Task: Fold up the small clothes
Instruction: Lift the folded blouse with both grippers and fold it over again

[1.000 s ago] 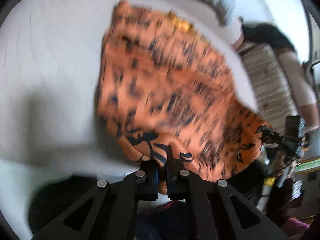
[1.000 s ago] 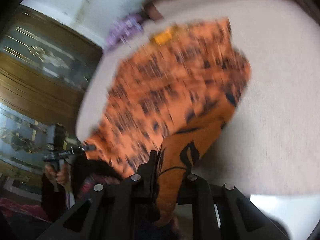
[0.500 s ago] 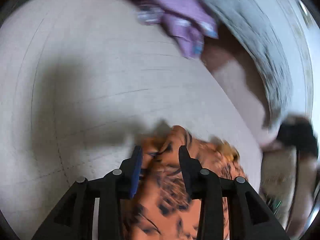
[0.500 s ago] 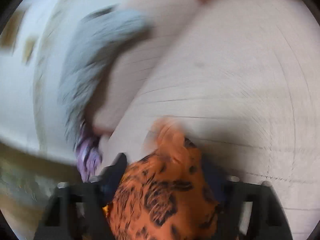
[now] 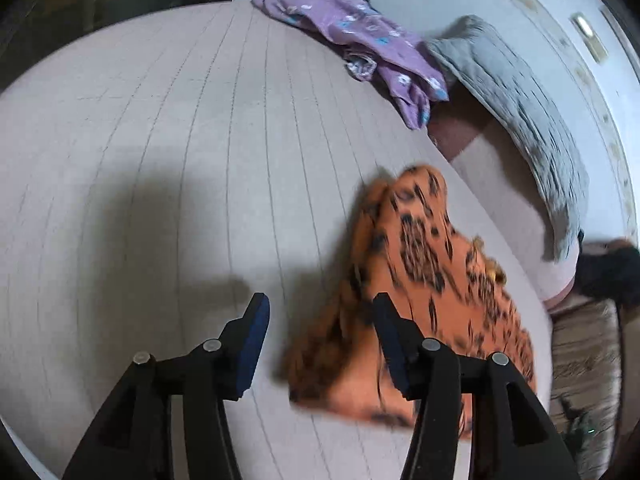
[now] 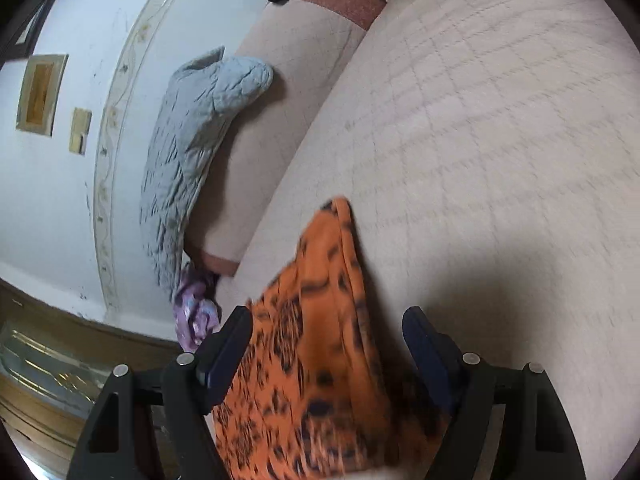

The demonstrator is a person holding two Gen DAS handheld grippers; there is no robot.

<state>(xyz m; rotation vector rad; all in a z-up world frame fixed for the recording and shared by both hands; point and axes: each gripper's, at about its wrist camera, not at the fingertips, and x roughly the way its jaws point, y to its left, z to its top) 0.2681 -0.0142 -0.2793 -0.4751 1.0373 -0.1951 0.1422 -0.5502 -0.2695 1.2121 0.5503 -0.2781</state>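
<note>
An orange garment with black tiger-like markings (image 5: 424, 280) lies on the quilted beige sofa seat (image 5: 180, 160). My left gripper (image 5: 320, 340) is open, its jaws spread wide above the garment's left edge, holding nothing. In the right wrist view the same garment (image 6: 312, 360) lies between and below the spread jaws of my right gripper (image 6: 326, 344), which is open and empty. The cloth is folded over on itself, its near end pointing away from me.
A purple patterned garment (image 5: 360, 48) lies at the seat's far edge; it also shows in the right wrist view (image 6: 196, 316). A grey quilted cloth (image 5: 520, 120) is draped over the sofa's backrest (image 6: 288, 92). A white wall (image 6: 60, 160) stands behind.
Both grippers carried the orange garment's edge forward, folding it over. Both then opened and let go of the cloth, which now rests on the seat.
</note>
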